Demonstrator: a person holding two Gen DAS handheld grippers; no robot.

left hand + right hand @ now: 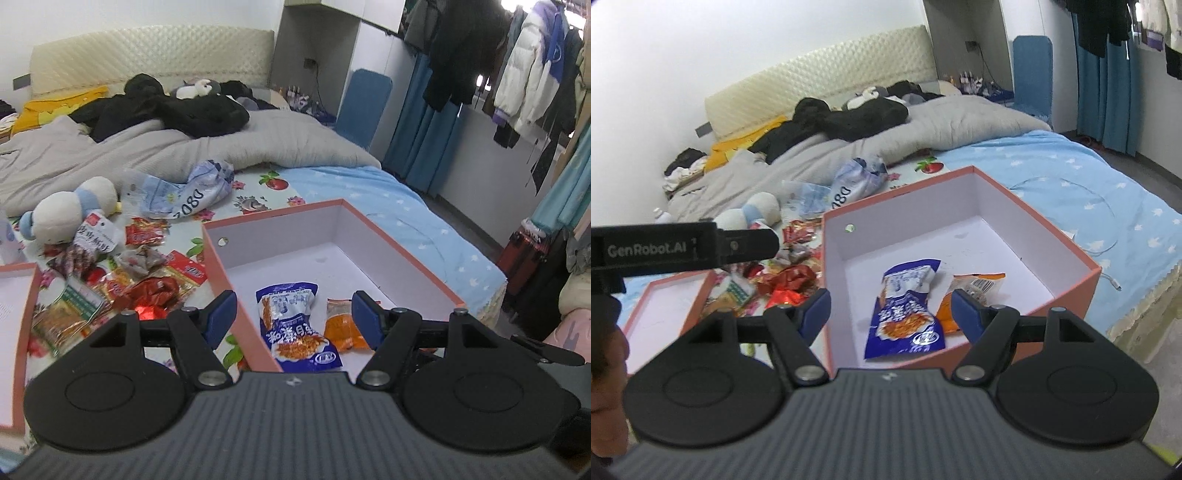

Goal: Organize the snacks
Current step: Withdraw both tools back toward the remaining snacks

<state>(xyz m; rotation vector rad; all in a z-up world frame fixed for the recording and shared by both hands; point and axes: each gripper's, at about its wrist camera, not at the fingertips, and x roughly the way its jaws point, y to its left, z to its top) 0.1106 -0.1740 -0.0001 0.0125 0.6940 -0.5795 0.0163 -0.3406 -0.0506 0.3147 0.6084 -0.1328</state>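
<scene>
two packets, a blue snack packet (295, 325) and an orange one (341, 328), lie in the pink box (399, 236) between the wide, empty jaws of both grippers, while the snack pile (125, 273) beyond the left gripper (293, 317) waits unsorted.

Open pink box (1086, 273) on a bed, seen past the right gripper (890, 310)

Two snack packets are held in the box: a blue one (905, 314) and, touching it, an orange one (979, 284). Left of the box, loose snacks (783, 277) are piled. Nothing is gripped by the parted jaws.
</scene>
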